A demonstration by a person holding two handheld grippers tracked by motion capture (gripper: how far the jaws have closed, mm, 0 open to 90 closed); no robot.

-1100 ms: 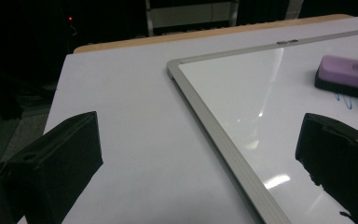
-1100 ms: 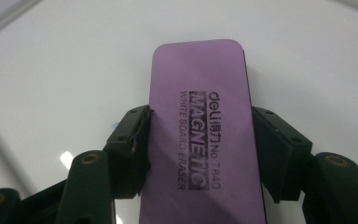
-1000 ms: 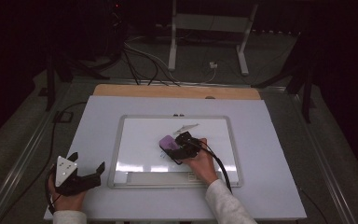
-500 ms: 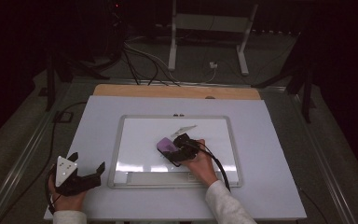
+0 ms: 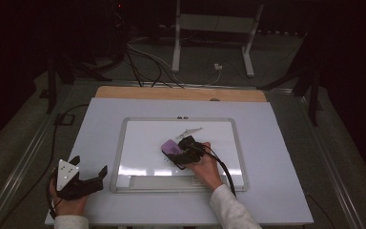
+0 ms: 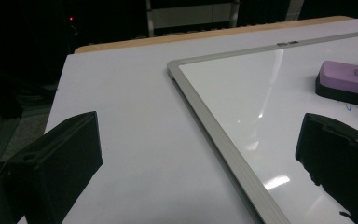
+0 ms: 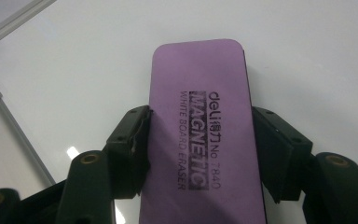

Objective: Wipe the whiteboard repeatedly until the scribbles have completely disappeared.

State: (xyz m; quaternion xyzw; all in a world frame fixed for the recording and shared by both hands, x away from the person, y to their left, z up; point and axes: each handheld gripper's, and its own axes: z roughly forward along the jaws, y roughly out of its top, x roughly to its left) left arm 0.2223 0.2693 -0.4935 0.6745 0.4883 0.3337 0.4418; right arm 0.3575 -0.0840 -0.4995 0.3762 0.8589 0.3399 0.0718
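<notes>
Clamped across its two long sides, the purple eraser [image 7: 200, 140] sits between the jaws of the right gripper [image 7: 200, 149], whose pads press on both edges in the right gripper view. Black print runs along the eraser's top face. From above, the right gripper [image 5: 183, 151] and its eraser [image 5: 171, 146] lie flat on the whiteboard [image 5: 143, 143], a little right of the board's middle and nearer its lower edge than its upper one. The person's right hand [image 5: 205, 164] holds the gripper from behind, and a black cable trails from it toward the board's lower right corner. A pale smear [image 5: 189, 131] marks the board just above the eraser. In the left gripper view, faint blue strokes [image 6: 353, 108] show on the board just beside the eraser [image 6: 347, 81].

Off the whiteboard, beyond its lower left corner, the left gripper [image 5: 88, 176] rests in the left hand [image 5: 69, 202] on the white table [image 5: 276, 143]. Its jaws stand wide apart with nothing between them, one over the table and one over the board's frame [image 6: 214, 135].
</notes>
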